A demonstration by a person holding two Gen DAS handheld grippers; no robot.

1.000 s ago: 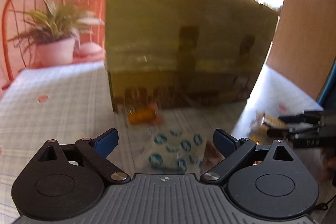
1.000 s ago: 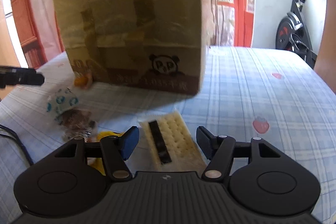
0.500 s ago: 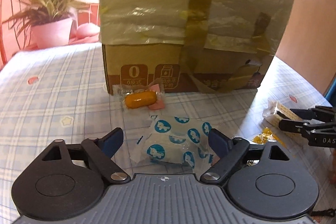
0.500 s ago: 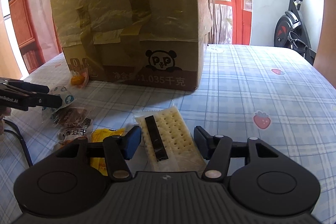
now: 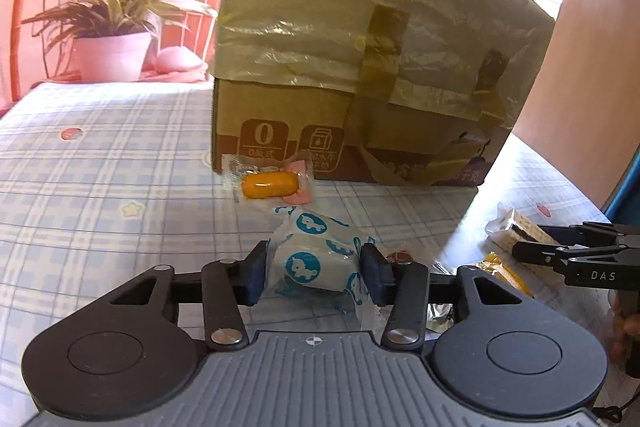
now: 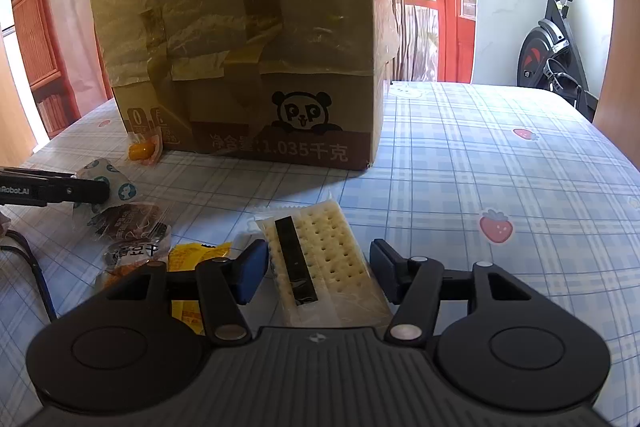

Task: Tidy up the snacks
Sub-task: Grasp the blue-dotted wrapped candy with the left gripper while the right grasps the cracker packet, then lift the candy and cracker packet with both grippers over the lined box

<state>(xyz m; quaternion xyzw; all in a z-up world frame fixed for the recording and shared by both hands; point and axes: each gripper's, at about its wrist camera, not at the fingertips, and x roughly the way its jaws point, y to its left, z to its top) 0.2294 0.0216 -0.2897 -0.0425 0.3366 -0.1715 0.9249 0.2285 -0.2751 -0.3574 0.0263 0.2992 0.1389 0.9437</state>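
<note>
- Pinching a white snack packet with blue round prints (image 5: 316, 259), the left gripper (image 5: 314, 277) sits low in the middle of the left wrist view; its jaws have just been closing and both pads now press the packet's sides.
- Seen from the right wrist view, that same packet (image 6: 116, 183) is at the left edge, held at the tip of the left gripper's dark fingers (image 6: 86, 189).
- Just above the packet in the left view lies an orange candy in clear wrap (image 5: 270, 184), touching the foot of the cardboard box (image 5: 360, 67), which fills the upper middle and wears a yellowish plastic film taped over its top.
- The right gripper (image 6: 318, 277) stands partly spread in the lower middle of its own view, a cracker packet (image 6: 320, 259) lying between its pads; the pads flank it closely, but I cannot tell whether they touch it.
- Left of the cracker packet sit a yellow packet (image 6: 196, 259) and a dark brown wrapped snack (image 6: 128, 223), close together.
- Everything rests on a blue-and-white checked tablecloth (image 6: 500, 167) printed with strawberries.
- A potted plant (image 5: 108, 27) stands in the upper left of the left view; an exercise bike (image 6: 556, 39) is in the upper right of the right view.
</note>
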